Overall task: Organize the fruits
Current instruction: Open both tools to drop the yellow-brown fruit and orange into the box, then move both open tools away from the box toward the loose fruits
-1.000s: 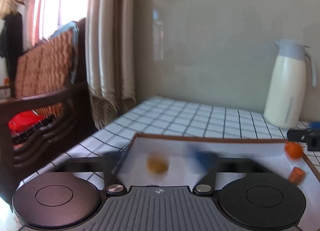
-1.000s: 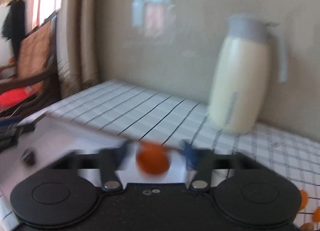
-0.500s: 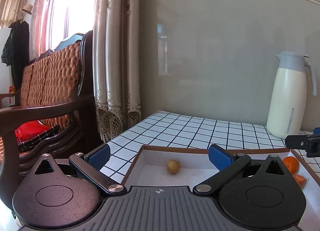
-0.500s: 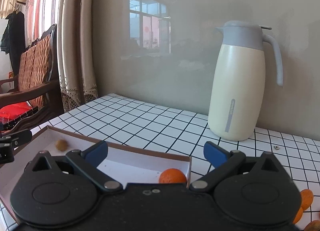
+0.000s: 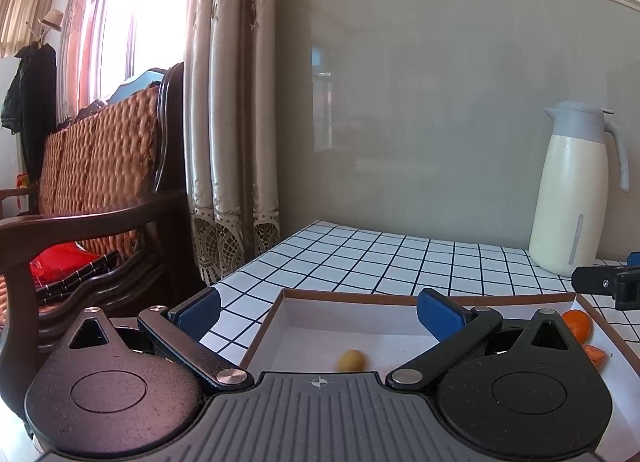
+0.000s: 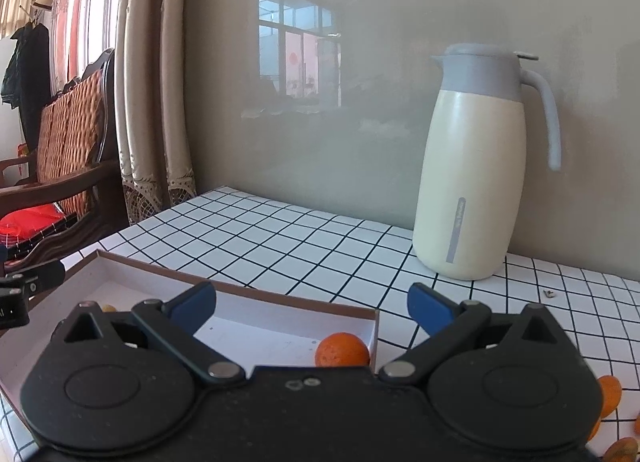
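Both hand-held grippers (jaws spread) have seemingly retreated from box (image 6: 280,296).

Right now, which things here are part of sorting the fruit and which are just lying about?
Job: box; orange and small yellow fruit inside it; loose oranges on the table right of the box; both open grippers.
Lying about: jug, chair, curtain.

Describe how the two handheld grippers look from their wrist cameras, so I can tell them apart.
They look almost the same. The left gripper has a black body with a ribbed centre plate bearing a small crosshair mark, two round black discs, silver pivot screws and blue finger pads. The right gripper matches, but its centre plate is smooth. No cables or sleeves show.
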Demonstrator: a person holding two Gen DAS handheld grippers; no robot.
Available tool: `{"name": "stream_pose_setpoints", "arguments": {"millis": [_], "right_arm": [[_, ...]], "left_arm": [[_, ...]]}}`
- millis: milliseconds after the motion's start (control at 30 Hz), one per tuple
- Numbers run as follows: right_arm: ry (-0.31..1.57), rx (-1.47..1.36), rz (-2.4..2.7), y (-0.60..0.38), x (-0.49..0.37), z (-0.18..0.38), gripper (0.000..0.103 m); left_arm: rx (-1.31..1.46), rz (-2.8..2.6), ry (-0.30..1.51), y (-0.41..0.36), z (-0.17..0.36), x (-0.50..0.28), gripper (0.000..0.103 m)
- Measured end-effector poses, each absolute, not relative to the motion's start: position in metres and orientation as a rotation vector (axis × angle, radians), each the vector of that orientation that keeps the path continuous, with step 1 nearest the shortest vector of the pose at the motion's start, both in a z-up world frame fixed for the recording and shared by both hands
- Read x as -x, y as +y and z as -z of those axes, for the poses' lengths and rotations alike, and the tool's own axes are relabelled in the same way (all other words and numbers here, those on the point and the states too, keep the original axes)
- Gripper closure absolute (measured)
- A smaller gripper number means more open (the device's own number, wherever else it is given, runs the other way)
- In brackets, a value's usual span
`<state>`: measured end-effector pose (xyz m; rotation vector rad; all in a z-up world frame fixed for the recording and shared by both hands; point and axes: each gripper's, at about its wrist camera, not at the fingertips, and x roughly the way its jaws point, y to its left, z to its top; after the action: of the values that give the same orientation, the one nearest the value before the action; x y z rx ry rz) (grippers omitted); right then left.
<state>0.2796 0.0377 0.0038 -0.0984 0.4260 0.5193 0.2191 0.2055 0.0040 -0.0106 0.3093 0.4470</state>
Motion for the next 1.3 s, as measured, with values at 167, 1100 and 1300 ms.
{"name": "stream_pose_setpoints", "arguments": {"millis": [167, 1100, 1300], "right_arm": [[0.406, 0.086, -0.513, 0.028, -0.268, -0.014, 0.007], [0.366, 0.051, -0.406, -0.066, -0.167, -0.021, 0.007], [0.364, 0.072, -0.400, -0.074, -0.146, -0.018, 0.007]], "left_arm": [[0.006, -0.437, 0.283, 0.197, -0.011, -0.209, 0.000], [0.014, -0.357, 0.227, 0.121, -0.024, -0.106, 0.000], [0.050, -0.358, 0.211, 0.120, -0.025, -0.089, 0.000]]}}
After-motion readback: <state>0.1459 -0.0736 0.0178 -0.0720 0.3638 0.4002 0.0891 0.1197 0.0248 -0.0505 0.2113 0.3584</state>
